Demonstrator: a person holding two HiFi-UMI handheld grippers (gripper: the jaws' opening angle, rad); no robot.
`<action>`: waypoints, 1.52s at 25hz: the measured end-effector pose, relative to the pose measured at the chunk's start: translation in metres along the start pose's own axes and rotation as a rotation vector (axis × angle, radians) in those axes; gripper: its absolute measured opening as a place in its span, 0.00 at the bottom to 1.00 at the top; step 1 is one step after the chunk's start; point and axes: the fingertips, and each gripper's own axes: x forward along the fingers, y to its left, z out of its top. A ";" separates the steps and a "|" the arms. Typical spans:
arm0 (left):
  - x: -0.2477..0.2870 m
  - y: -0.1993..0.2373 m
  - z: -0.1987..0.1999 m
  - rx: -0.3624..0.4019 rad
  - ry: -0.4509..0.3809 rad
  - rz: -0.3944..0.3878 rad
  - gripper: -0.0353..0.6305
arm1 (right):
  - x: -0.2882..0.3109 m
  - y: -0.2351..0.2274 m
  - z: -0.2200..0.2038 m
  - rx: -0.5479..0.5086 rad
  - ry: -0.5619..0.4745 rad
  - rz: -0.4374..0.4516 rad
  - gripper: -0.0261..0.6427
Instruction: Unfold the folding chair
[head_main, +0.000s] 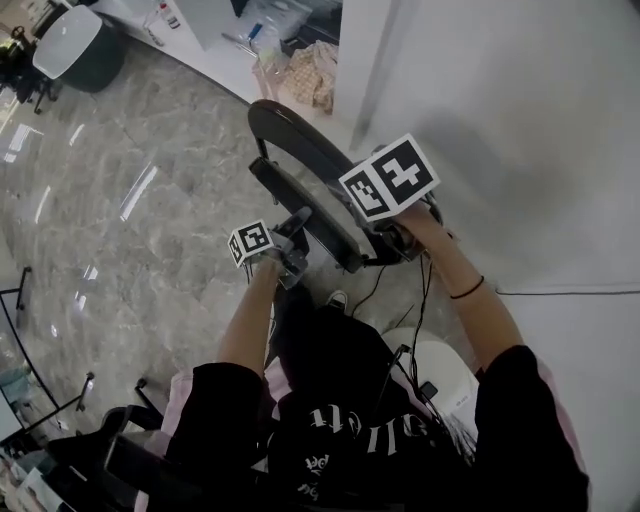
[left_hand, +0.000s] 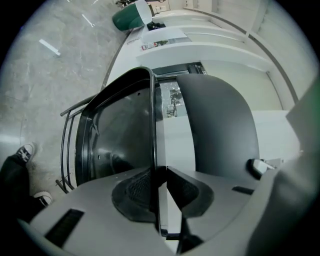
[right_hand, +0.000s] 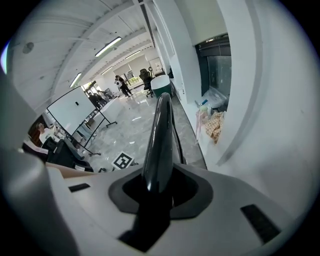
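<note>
Your left gripper (head_main: 291, 246) is nearly closed, pinching a thin black rim (left_hand: 152, 120) of the folding chair (head_main: 300, 165). Your right gripper (head_main: 402, 228) is clamped on its thicker panel edge (right_hand: 160, 135). The chair's right in front of you on the marble floor (head_main: 130, 220), by the white wall (head_main: 520, 130).

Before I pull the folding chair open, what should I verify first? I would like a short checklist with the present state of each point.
1. Grip of right gripper on backrest: ok.
2. Grip of left gripper on seat rim: cannot tell; a light gap shows beside one pad.
3. Seat and backrest spread wide apart: not ok; they lie close together.
4. Distance of shoe from frame rods: cannot tell; it stands near them.
</note>
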 end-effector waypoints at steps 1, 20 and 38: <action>-0.008 0.001 0.000 -0.003 -0.008 -0.001 0.14 | 0.001 0.008 0.000 0.001 0.001 0.004 0.17; -0.119 0.027 0.055 0.029 0.074 0.037 0.15 | 0.048 0.119 0.029 0.078 0.011 -0.126 0.17; -0.294 0.073 0.146 0.048 0.146 0.031 0.16 | 0.146 0.285 0.097 0.091 0.034 -0.143 0.17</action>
